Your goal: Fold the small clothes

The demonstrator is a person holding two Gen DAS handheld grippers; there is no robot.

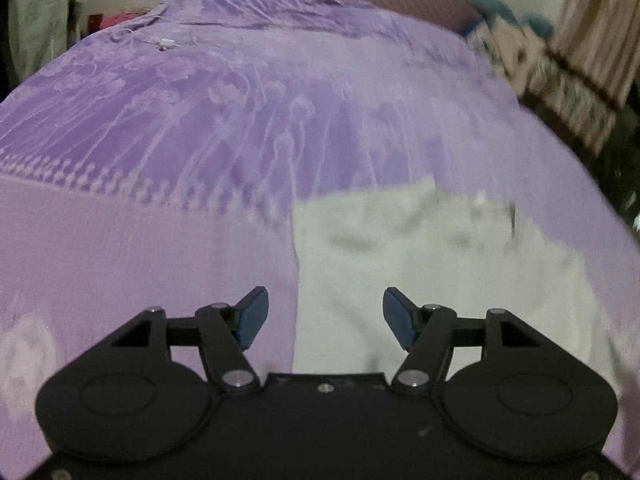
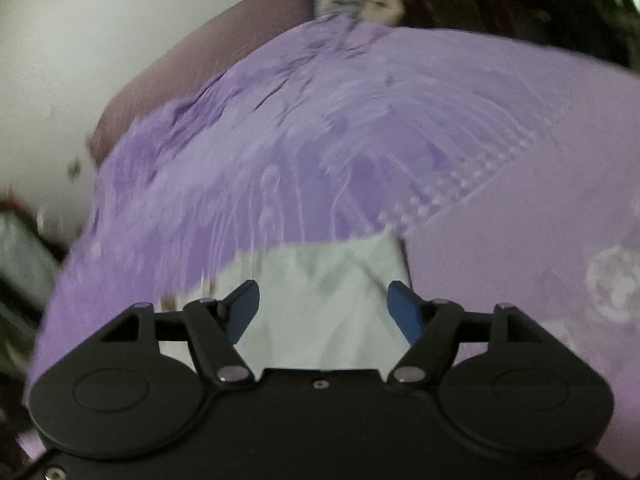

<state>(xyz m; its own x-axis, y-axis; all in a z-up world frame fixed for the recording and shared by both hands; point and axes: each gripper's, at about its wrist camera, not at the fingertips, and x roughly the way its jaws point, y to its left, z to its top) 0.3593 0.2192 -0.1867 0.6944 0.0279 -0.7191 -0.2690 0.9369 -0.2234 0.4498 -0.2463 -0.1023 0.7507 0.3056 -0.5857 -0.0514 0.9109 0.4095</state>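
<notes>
White garment (image 1: 420, 264) lies flat on purple bedspread (image 1: 240, 128); blurred, probably thin cotton, soft and light. Left gripper (image 1: 325, 318) and right gripper (image 2: 323, 310) gape, empty. Pinch at corners.

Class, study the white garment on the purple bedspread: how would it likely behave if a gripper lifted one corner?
The white garment shows soft creases, so it would probably droop rather than stay flat. It looks thin, so likely light. Lying on the purple bedspread, it may drag rather than slide cleanly.
</notes>
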